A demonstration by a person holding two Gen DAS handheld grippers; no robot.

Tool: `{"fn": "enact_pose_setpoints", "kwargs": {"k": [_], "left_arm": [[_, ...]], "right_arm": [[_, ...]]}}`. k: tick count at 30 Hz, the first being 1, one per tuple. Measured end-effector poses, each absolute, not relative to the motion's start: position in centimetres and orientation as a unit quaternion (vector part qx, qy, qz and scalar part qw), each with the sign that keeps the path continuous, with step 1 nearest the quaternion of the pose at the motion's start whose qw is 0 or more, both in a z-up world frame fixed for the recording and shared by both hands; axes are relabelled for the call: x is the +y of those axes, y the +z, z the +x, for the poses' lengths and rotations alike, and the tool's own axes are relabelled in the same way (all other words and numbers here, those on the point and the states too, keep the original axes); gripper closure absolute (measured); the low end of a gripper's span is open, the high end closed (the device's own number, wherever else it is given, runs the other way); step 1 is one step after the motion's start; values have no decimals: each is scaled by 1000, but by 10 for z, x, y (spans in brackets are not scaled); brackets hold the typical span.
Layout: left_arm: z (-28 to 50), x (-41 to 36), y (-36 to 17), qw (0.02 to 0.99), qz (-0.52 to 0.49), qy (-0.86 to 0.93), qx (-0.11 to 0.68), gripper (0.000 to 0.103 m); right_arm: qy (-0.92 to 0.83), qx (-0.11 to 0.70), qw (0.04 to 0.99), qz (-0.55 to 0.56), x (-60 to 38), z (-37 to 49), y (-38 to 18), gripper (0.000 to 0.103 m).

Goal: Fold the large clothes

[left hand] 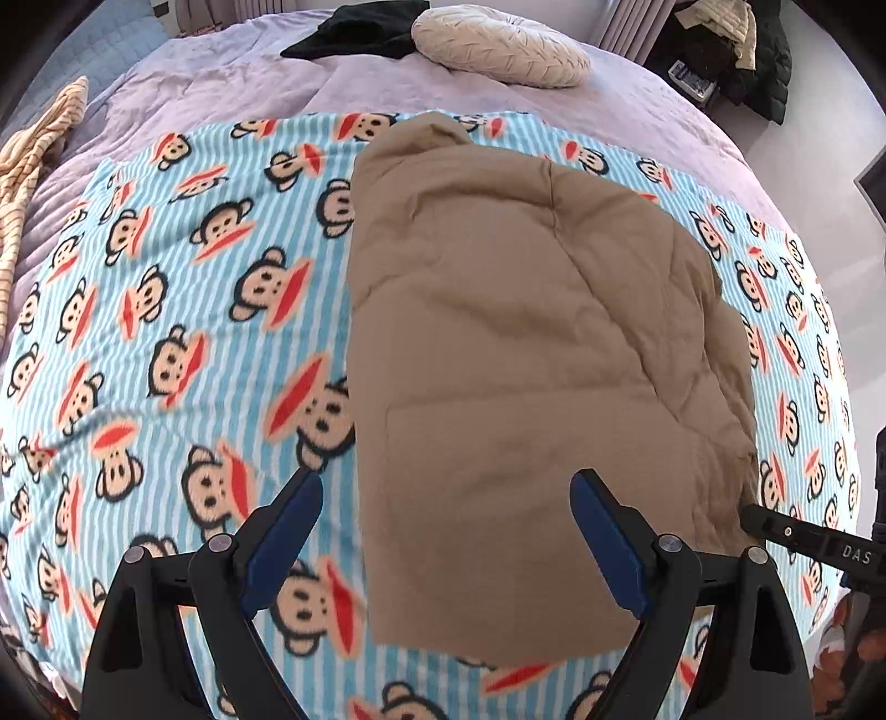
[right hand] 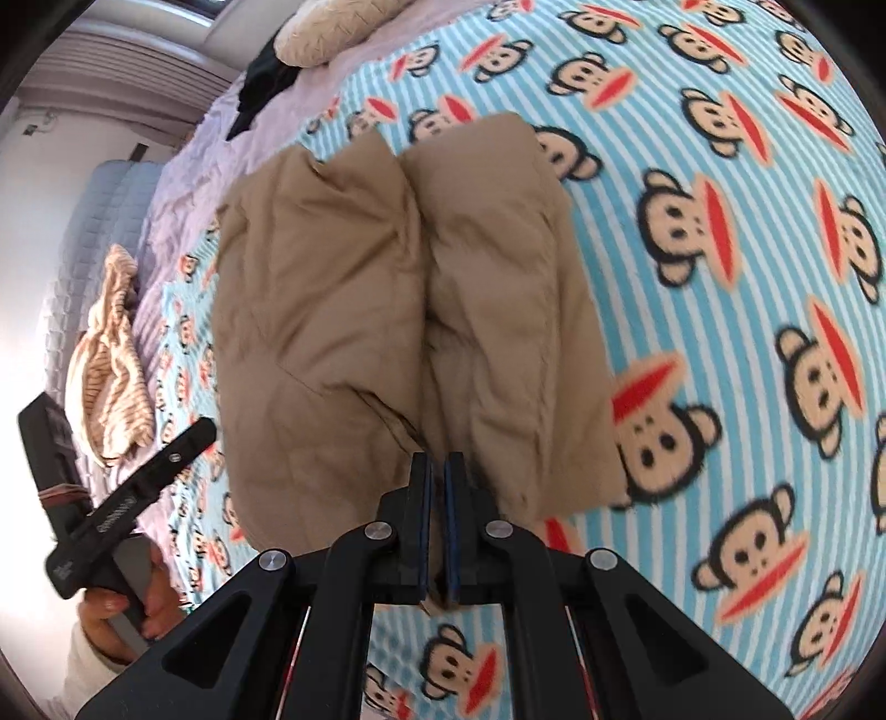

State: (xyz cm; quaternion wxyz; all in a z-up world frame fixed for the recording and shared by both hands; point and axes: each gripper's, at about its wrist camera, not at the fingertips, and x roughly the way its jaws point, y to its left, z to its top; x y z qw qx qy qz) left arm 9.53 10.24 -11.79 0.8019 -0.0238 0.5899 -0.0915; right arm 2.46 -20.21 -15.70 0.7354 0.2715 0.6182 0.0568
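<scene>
**Right gripper pinched on tan garment, left gripper spread wide above it**

Right gripper [right hand: 438, 462] had its two blue-padded fingers drawn together at the near edge of the tan garment [right hand: 387, 310], with a bit of tan cloth showing between them lower down, so it looked clamped on the fabric. Left gripper [left hand: 446, 507] stood with its fingers wide apart and nothing between them, poised over the garment's [left hand: 526, 360] near end without touching it.

One tan garment lay folded on the monkey-print blanket [left hand: 166, 332], a puffy, padded piece. In the left wrist view its long axis ran from 6 o'clock to 12 o'clock, the narrower rounded end pointing to 12. In the right wrist view it showed as two padded lobes side by side with a crease between them running toward 12 o'clock.

Readable writing: the letters "DAS" on the black finger of the right gripper at 4 o'clock in the left wrist view. Lettering on the left gripper's finger in the right wrist view was too blurred to read.

The blanket, blue and white striped, covered a lilac bedspread [left hand: 221, 88]. Farther out lay one cream round cushion [left hand: 498, 47] at 12 o'clock, one black garment [left hand: 354, 33] beside it, and one beige striped cloth [left hand: 33, 149] at 10 o'clock. A hand [right hand: 119, 609] held the left gripper's handle.
</scene>
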Motion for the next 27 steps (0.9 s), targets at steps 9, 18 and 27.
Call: {"fn": "enact_pose_setpoints", "kwargs": {"k": [9, 18, 27], "left_arm": [[75, 114, -103, 803, -17, -96, 588, 12], [53, 122, -98, 802, -6, -98, 589, 4], [40, 119, -92, 807, 17, -81, 585, 0]], "right_arm": [[28, 615, 742, 265, -201, 3, -138, 97], [14, 610, 748, 262, -185, -11, -120, 97], [21, 615, 750, 243, -166, -18, -111, 97]]}}
